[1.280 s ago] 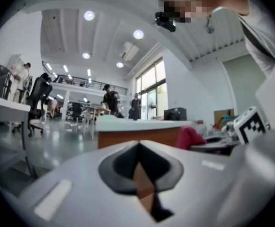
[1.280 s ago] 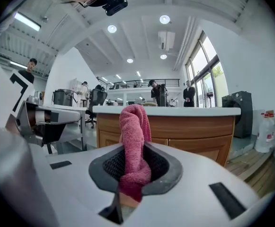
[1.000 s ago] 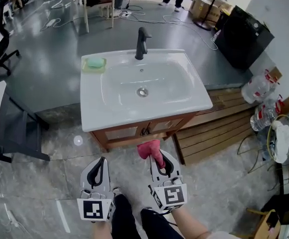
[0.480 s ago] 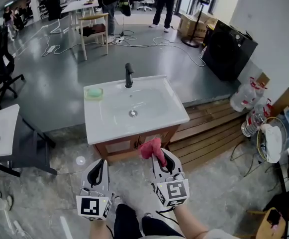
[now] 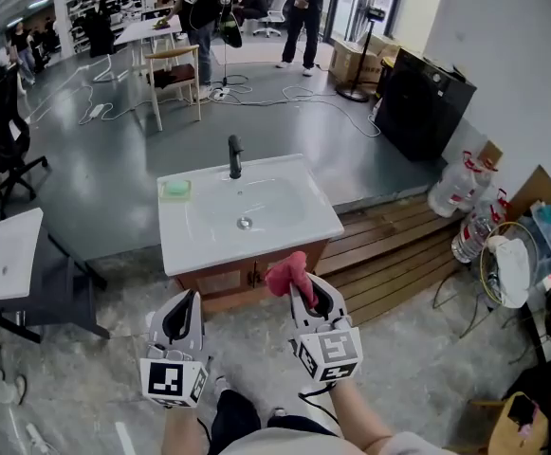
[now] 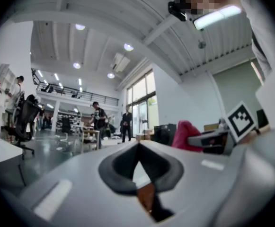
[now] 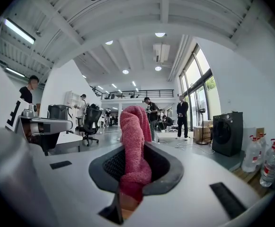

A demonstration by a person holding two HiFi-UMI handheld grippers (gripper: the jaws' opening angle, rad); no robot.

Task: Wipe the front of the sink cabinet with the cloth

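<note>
Overhead, sink cabinet [image 5: 226, 281] ahead, up close right gripper [image 7: 134, 151] pinching cloth [image 7: 134, 126], left gripper [image 6: 138, 149] fingers [image 6: 119, 166] together.

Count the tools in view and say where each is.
2. The left tool, shut and empty, is in front of the sink cabinet; the right tool, beside it, holds the pink cloth.

— Where is the cloth?
— The pink cloth [image 5: 287, 275] sticks up, bunched, from the right claw [image 5: 303, 293], near the front of the wooden cabinet [image 5: 226, 281] under the white sink [image 5: 176, 246].
— And the other claw?
— The left claw [image 5: 182, 317] hangs lower left over the floor [image 5: 114, 287], apart from the cabinet.
— On the sink?
— A black faucet [image 5: 234, 156] at the back, and a green soap dish [image 5: 175, 189] at its rear left corner.
</note>
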